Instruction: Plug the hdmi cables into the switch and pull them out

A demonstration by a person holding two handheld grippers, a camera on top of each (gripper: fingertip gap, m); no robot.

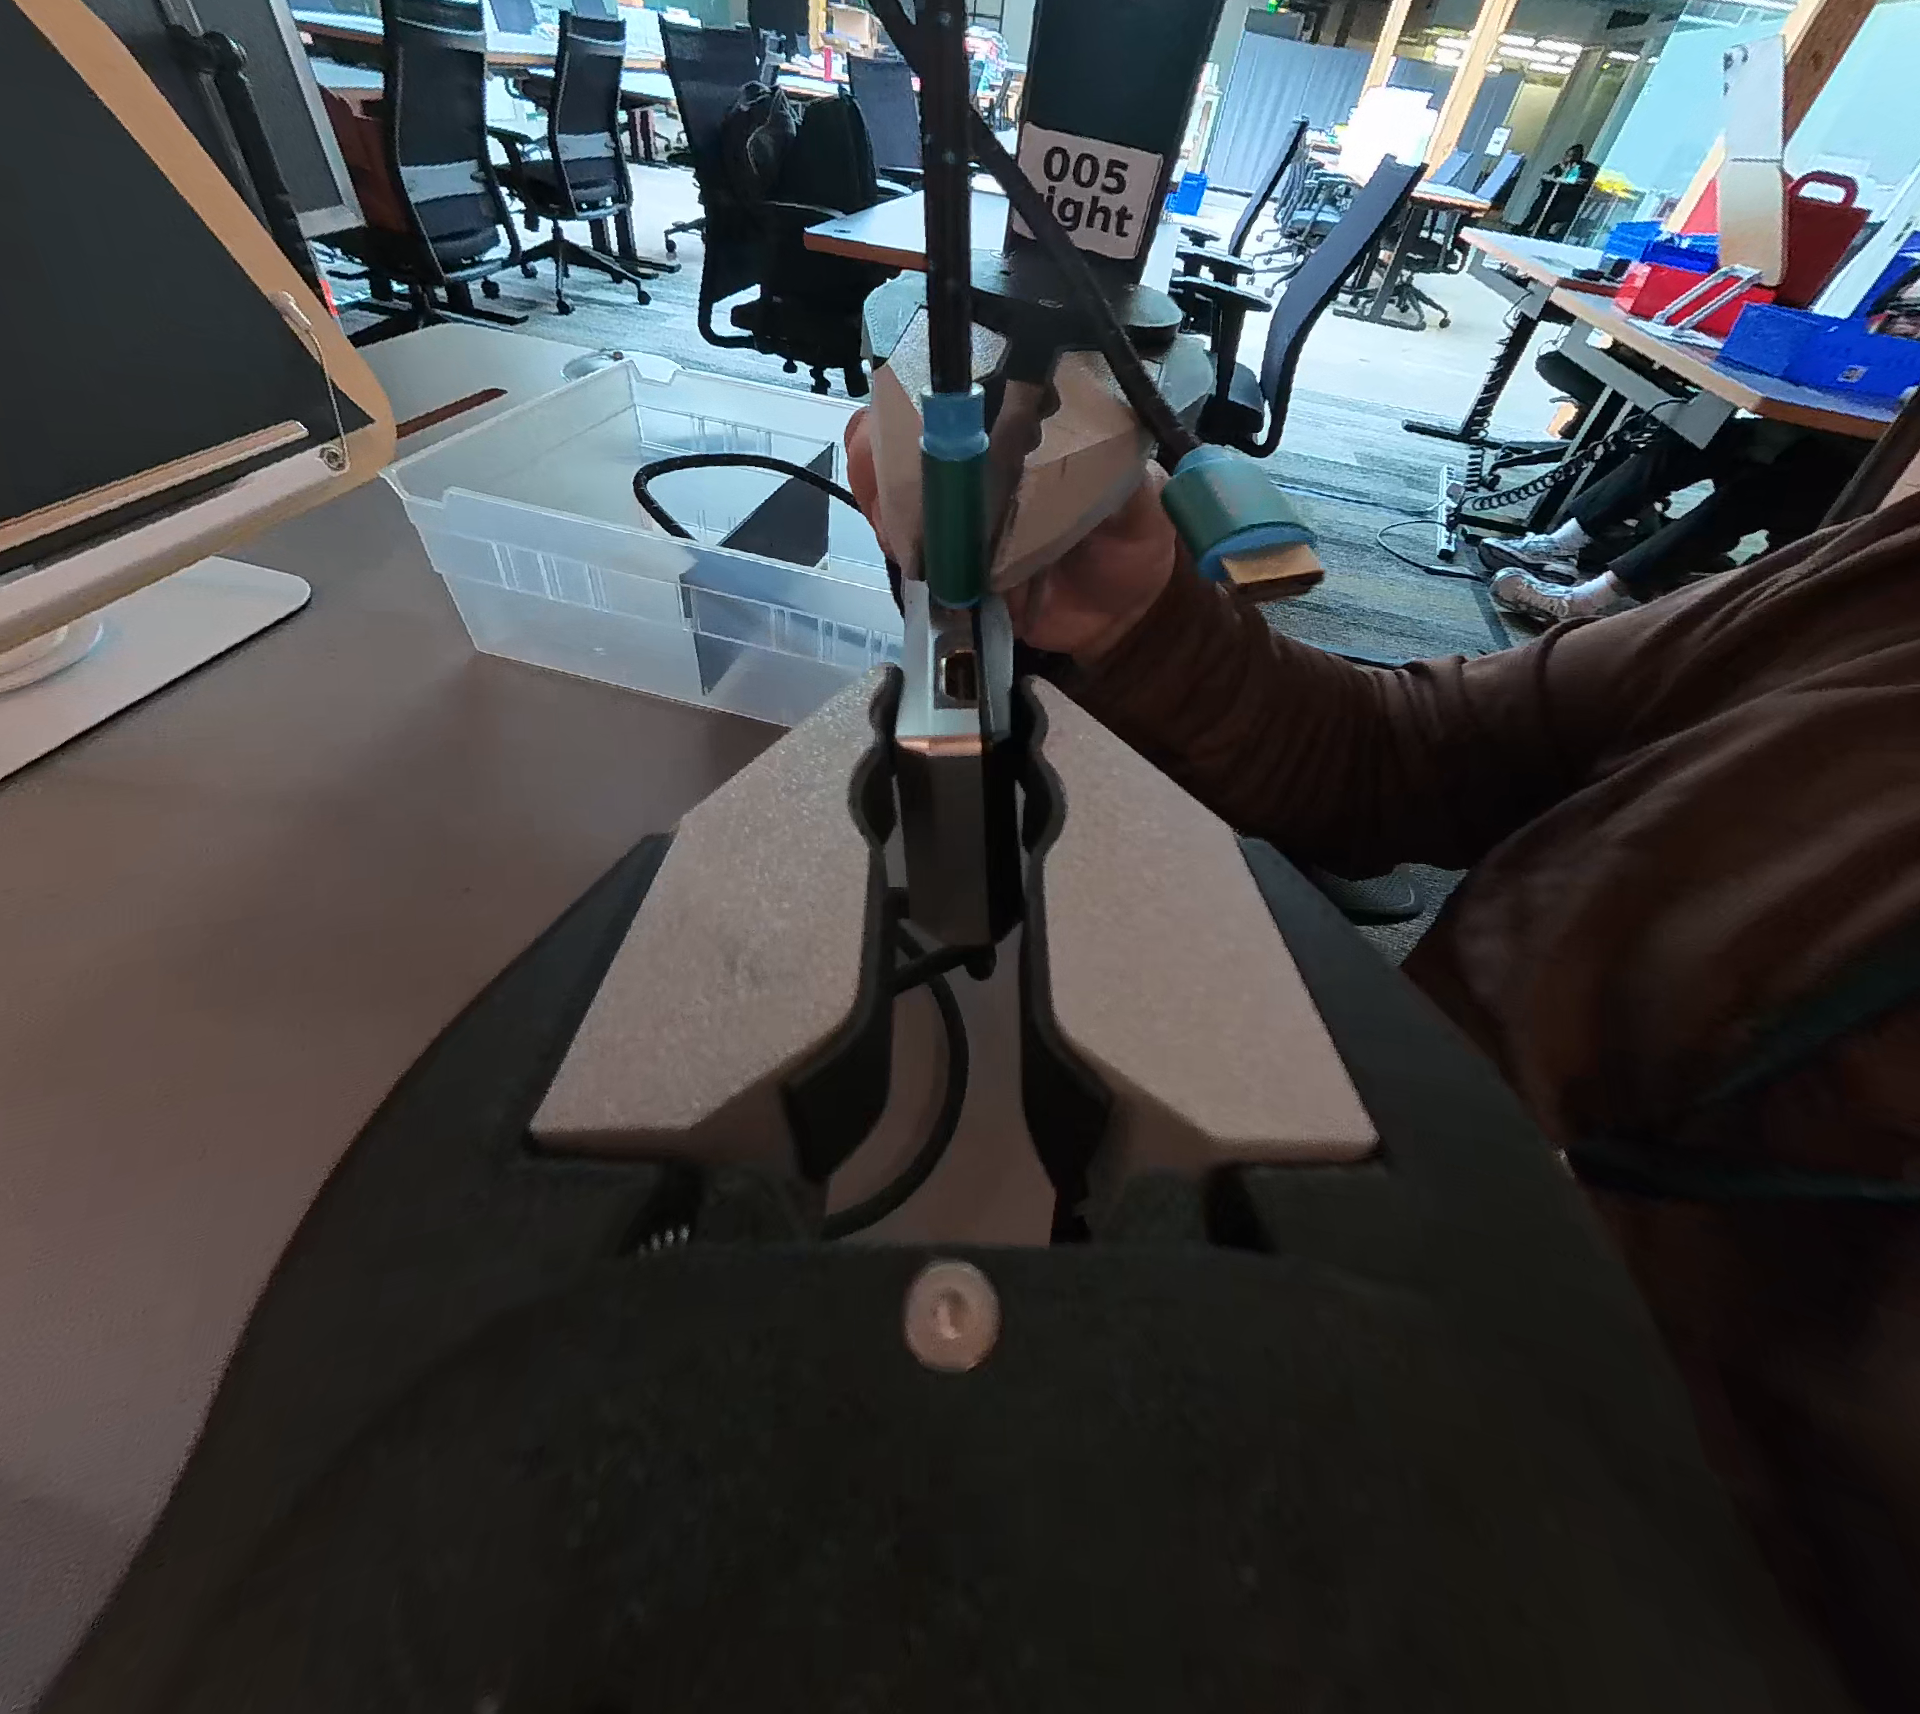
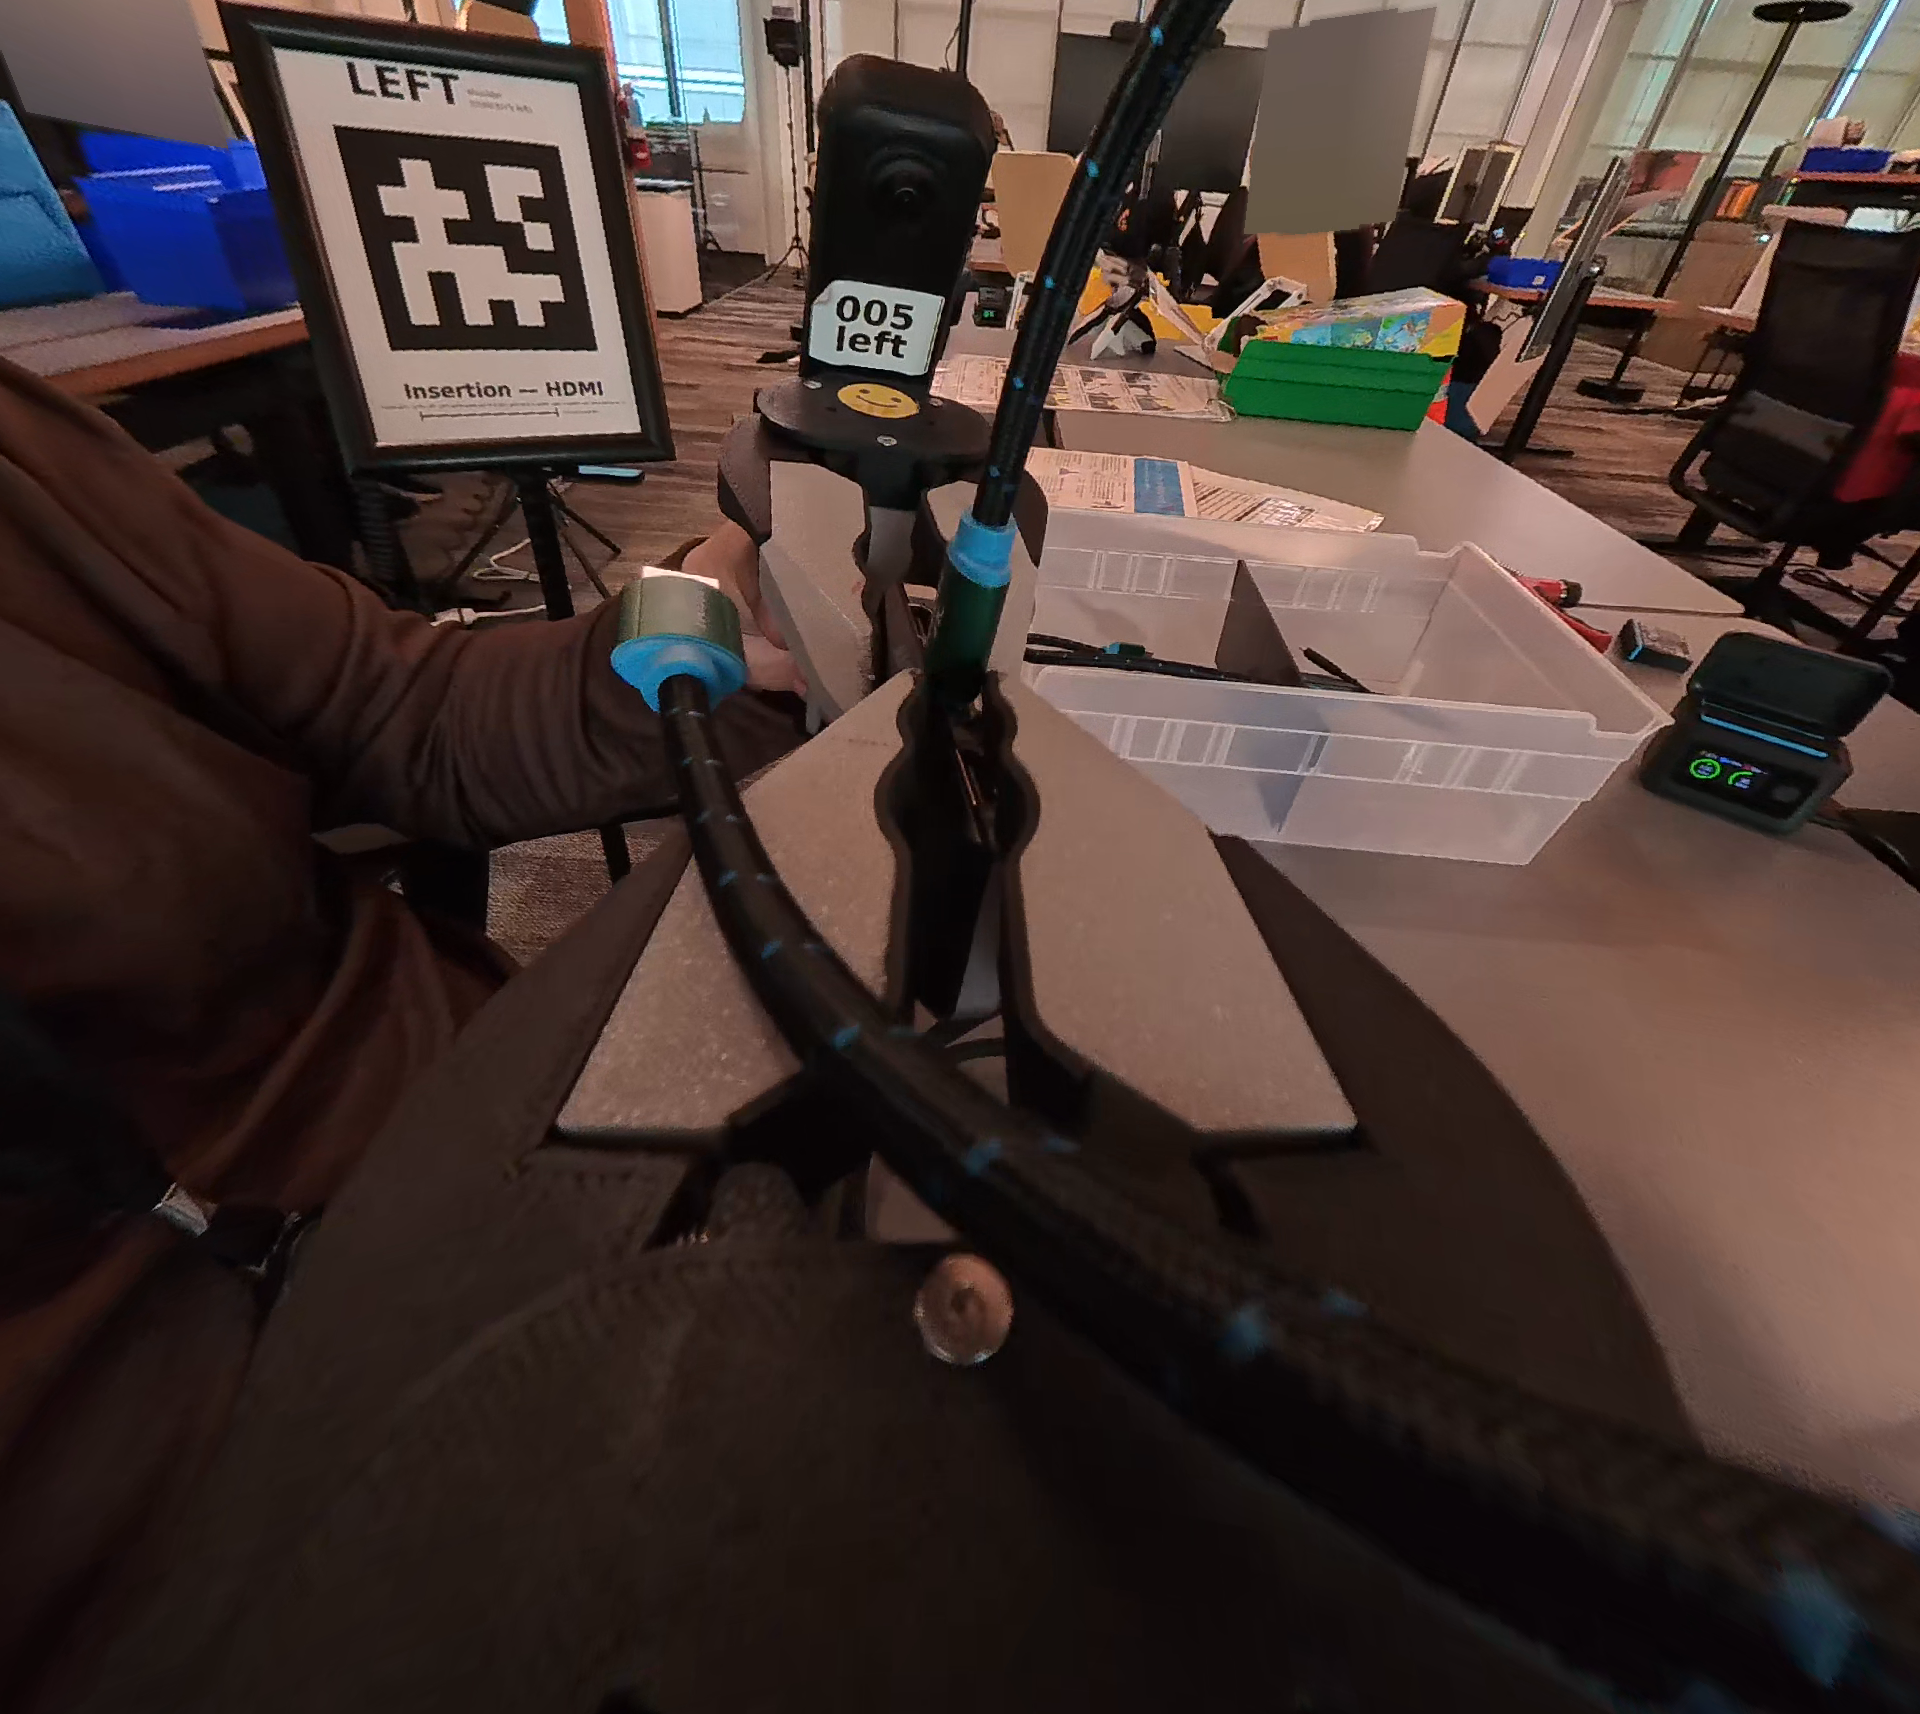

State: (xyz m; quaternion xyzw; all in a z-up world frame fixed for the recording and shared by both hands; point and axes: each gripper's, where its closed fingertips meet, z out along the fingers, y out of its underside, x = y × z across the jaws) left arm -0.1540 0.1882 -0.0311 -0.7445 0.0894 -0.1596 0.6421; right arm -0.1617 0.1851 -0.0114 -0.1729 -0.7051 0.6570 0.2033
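Switch, a light, rigid metal slab, sits clamped edge-on in my left tongs above the desk. My right tongs pinch the green plug by its stiff shell, seated in a port; the braided cable flexes.

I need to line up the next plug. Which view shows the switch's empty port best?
The left wrist view: the empty port on the switch faces the camera, just above the left gripper. In the right wrist view, the port itself is hidden.
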